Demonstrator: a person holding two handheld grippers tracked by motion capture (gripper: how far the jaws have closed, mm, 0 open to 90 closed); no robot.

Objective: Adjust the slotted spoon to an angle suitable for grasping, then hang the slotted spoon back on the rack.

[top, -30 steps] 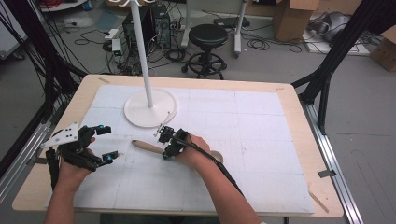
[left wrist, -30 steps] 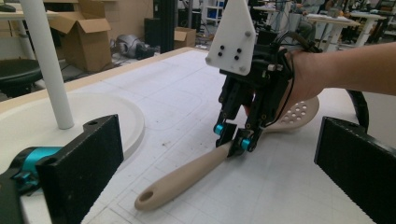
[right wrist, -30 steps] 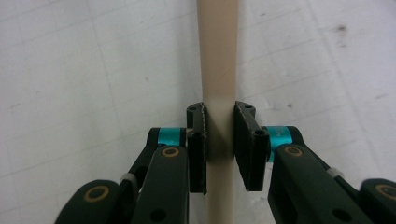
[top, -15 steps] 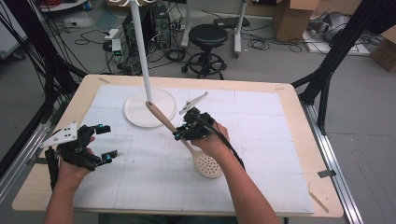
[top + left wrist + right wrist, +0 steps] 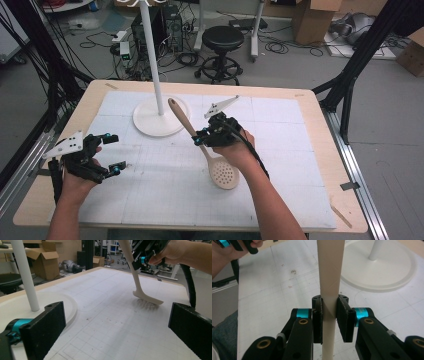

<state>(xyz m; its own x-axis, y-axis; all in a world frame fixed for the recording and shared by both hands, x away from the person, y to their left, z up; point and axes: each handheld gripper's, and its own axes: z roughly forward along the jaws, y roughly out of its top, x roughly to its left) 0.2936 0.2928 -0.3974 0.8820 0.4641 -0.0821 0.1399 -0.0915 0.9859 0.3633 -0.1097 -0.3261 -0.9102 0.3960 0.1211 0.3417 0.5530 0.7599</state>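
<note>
A cream slotted spoon [image 5: 202,142] hangs tilted over the white mat, its perforated head [image 5: 223,174] low and toward me, its handle end up near the stand. My right gripper [image 5: 201,138] is shut on the handle [image 5: 329,277], which runs straight up between the two pads [image 5: 343,317]. In the left gripper view the spoon [image 5: 138,287] slants down so that its head nears the mat, held by the right gripper [image 5: 140,258] above. My left gripper [image 5: 111,152] rests at the mat's left, jaws wide apart with nothing between them [image 5: 116,326].
A white stand with a round base [image 5: 160,117] and a tall pole [image 5: 151,55] rises at the back left of the mat. The wooden table edge [image 5: 320,130] frames the mat. A stool, cables and cardboard boxes lie on the floor beyond.
My right gripper lifted the spoon off the mat and carried it right and up; the handle now points up toward the stand. The left hand stayed put.
</note>
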